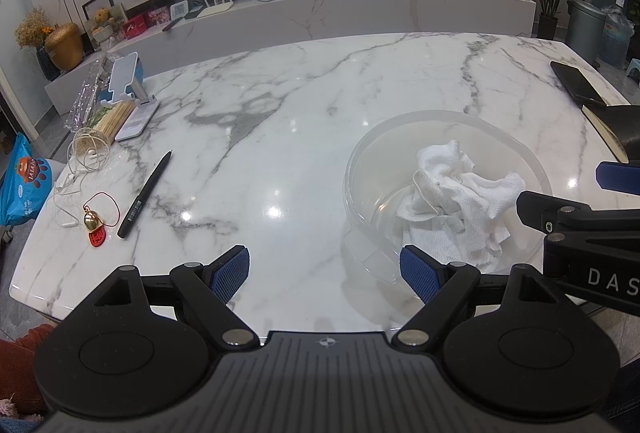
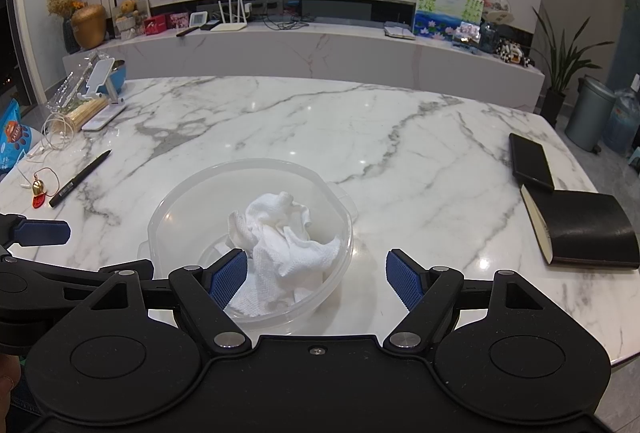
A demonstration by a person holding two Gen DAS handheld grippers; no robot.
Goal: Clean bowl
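Observation:
A clear plastic bowl (image 1: 360, 169) (image 2: 168, 209) stands on the white marble table near its front edge. Inside it lies a crumpled white cloth (image 1: 460, 201) (image 2: 284, 237). My left gripper (image 1: 325, 275) is open, just left of the bowl and in front of it, with its right pad near the bowl's near rim. My right gripper (image 2: 318, 279) is open above the bowl's near right side, its left pad over the cloth. Nothing is held by either one. Each gripper shows at the edge of the other's view.
A black pen (image 1: 145, 195) (image 2: 80, 179), a small gold bell on a red cord (image 1: 94, 223), white earphones (image 1: 72, 173) and a phone stand (image 1: 130, 101) lie on the table's left. Two black notebooks (image 2: 584, 229) (image 2: 532, 161) lie on the right. Bare marble (image 2: 360, 121) stretches behind the bowl.

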